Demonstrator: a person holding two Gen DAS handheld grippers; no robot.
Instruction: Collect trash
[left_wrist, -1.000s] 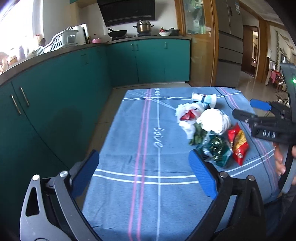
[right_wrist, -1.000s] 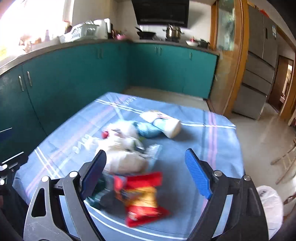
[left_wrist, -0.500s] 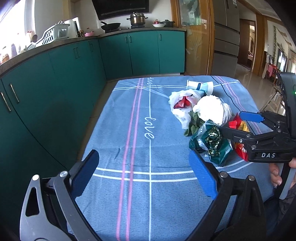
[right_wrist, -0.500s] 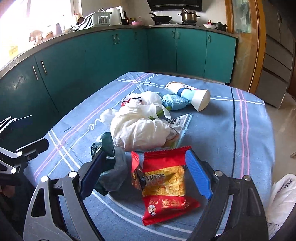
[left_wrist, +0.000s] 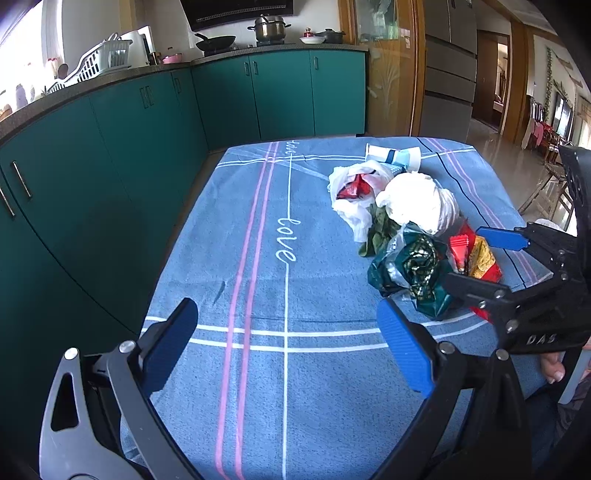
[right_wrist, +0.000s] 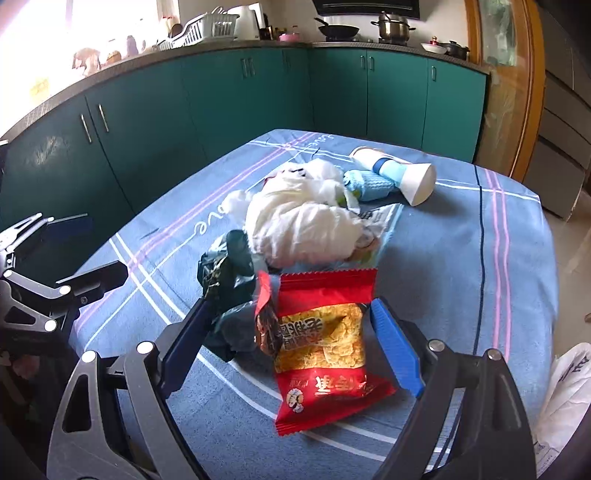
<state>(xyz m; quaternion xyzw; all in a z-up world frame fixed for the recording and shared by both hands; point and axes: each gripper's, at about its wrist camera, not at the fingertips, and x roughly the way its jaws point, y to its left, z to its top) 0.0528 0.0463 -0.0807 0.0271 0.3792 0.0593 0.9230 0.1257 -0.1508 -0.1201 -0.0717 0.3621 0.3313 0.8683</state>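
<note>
A trash pile lies on the blue tablecloth (left_wrist: 258, 258). It holds a red snack packet (right_wrist: 321, 339), a dark green wrapper (right_wrist: 229, 273), a crumpled white bag (right_wrist: 299, 229), a blue pack (right_wrist: 369, 184) and a white and blue bottle (right_wrist: 399, 173). My right gripper (right_wrist: 288, 310) is open low over the cloth, with the snack packet flat between its fingers and the green wrapper against the left one. The left wrist view shows the right gripper (left_wrist: 487, 264) over the packet (left_wrist: 476, 258). My left gripper (left_wrist: 284, 321) is open over bare cloth, left of the pile.
Teal cabinets (left_wrist: 147, 147) run along the left and far sides. A white plastic bag (right_wrist: 565, 398) sits on the floor past the table's right edge. A fridge (left_wrist: 447, 74) and a doorway stand at the back right. A person's hand (left_wrist: 552, 369) holds the right gripper.
Both grippers have sunk toward the table and tipped downward. The right gripper has come down so its fingers straddle the red snack packet. The jaws of both stay wide.
</note>
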